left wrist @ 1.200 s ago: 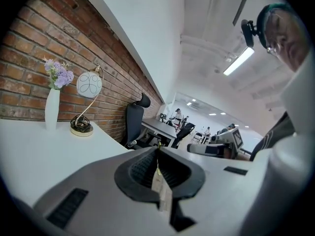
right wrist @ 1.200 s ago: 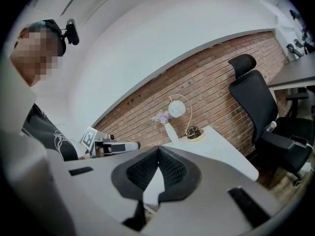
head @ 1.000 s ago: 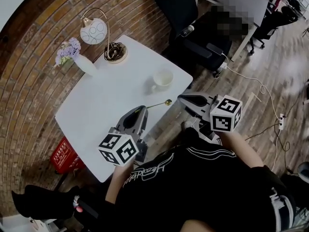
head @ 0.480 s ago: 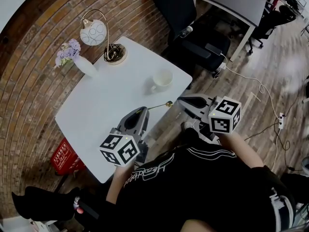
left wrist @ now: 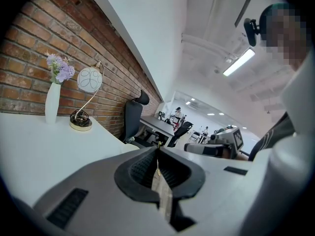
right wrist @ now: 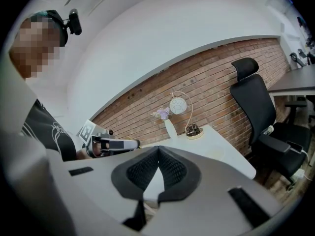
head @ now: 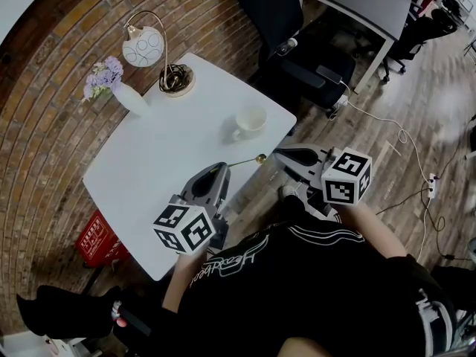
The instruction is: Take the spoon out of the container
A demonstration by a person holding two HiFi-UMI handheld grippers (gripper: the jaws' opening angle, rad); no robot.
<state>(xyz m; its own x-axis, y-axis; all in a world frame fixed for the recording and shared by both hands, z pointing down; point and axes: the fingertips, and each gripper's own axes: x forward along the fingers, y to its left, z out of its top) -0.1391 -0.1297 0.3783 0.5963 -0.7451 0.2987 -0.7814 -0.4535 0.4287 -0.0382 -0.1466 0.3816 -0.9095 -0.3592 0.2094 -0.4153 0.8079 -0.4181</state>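
A white cup stands near the right corner of the white table. My left gripper hovers over the table's near edge, shut on the handle of a thin gold spoon. The spoon's bowl points right, past the table edge and clear of the cup. In the left gripper view the handle runs between the closed pads. My right gripper hangs beside the table's right edge, just past the spoon's bowl, shut and holding nothing. The right gripper view shows its jaws together.
A globe lamp and a white vase of purple flowers stand at the table's far side by the brick wall. A black office chair sits beyond the table. A red box lies on the floor to the left, cables to the right.
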